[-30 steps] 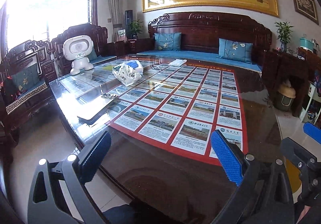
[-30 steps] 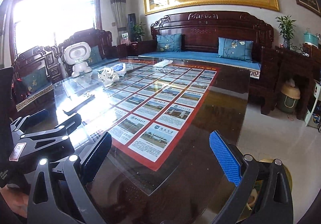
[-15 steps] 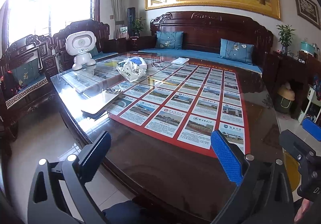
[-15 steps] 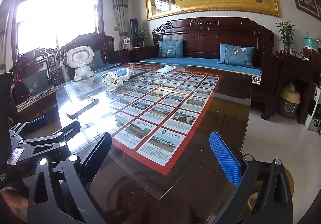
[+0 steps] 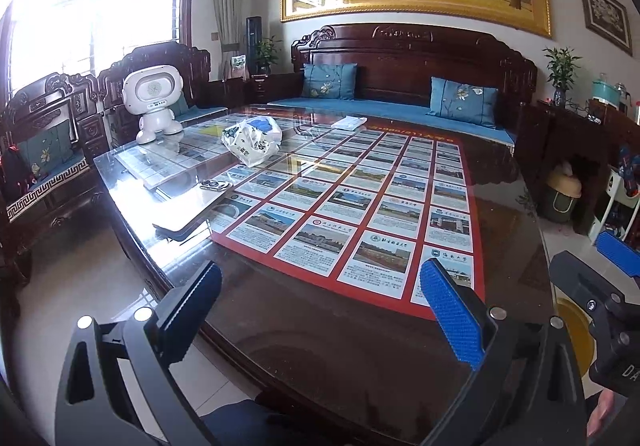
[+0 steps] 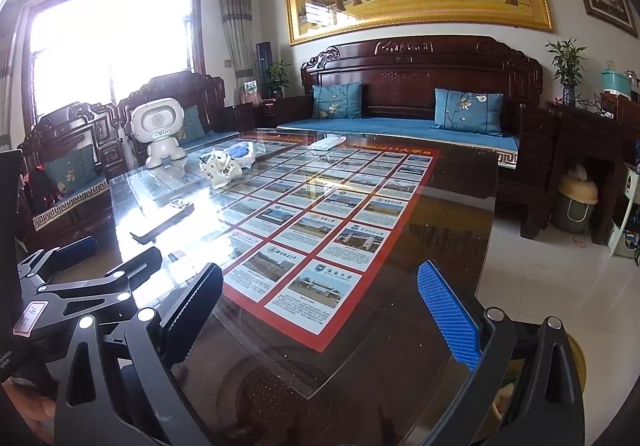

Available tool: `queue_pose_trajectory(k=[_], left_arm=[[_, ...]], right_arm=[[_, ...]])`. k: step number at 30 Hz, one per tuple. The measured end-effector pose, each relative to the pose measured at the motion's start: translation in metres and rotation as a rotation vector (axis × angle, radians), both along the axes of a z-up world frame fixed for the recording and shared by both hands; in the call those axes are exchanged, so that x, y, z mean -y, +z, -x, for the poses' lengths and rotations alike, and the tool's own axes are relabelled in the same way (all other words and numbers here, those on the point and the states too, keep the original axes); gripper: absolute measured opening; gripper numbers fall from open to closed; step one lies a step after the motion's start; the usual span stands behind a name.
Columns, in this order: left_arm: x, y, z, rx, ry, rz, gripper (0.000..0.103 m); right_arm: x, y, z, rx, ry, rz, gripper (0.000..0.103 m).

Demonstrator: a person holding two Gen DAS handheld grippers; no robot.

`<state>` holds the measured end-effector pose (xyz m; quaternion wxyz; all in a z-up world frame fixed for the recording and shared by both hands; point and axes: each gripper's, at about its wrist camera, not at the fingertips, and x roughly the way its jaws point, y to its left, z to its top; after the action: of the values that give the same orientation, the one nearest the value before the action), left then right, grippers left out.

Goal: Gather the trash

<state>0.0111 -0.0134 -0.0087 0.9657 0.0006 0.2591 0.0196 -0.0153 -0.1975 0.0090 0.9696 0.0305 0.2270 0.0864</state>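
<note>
A crumpled white plastic bag (image 5: 251, 141) with printed marks lies on the far left part of the glass-topped table (image 5: 504, 206); it also shows in the right wrist view (image 6: 222, 167). My left gripper (image 5: 320, 320) is open and empty, above the table's near edge. My right gripper (image 6: 320, 320) is open and empty near the table's near right corner. A lidded bin (image 6: 576, 202) stands on the floor at the right by the sofa end. The left gripper also shows in the right wrist view (image 6: 96, 262).
A white toy robot (image 5: 154, 102) stands at the table's far left corner. A remote (image 5: 188, 220), a small metal object (image 5: 214, 186) and a white flat item (image 5: 351, 122) lie on the glass. Carved wooden chairs (image 5: 48, 150) flank the left, a sofa (image 5: 400, 102) the far side.
Both grippers have pulled back and risen a little, so the table and the bag look farther away. Both jaws stay open.
</note>
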Motion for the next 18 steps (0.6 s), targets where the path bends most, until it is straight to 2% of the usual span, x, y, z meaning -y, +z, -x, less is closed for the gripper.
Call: queue_pose_trajectory(k=[6,10,18], left_arm=[[0.001,0.001,-0.002,-0.001,-0.007,0.007,0.099],[0.000,-0.001,-0.004,-0.016,-0.028,0.039,0.099],[0.001,-0.004,-0.010,-0.022,-0.022,0.032,0.099]], right_arm=[[0.001,0.001,-0.004,-0.005,0.003,-0.005,0.095],[0.001,0.002,-0.007,-0.006,0.010,-0.011,0.095],[0.000,0.002,-0.013,-0.012,0.007,-0.008,0.095]])
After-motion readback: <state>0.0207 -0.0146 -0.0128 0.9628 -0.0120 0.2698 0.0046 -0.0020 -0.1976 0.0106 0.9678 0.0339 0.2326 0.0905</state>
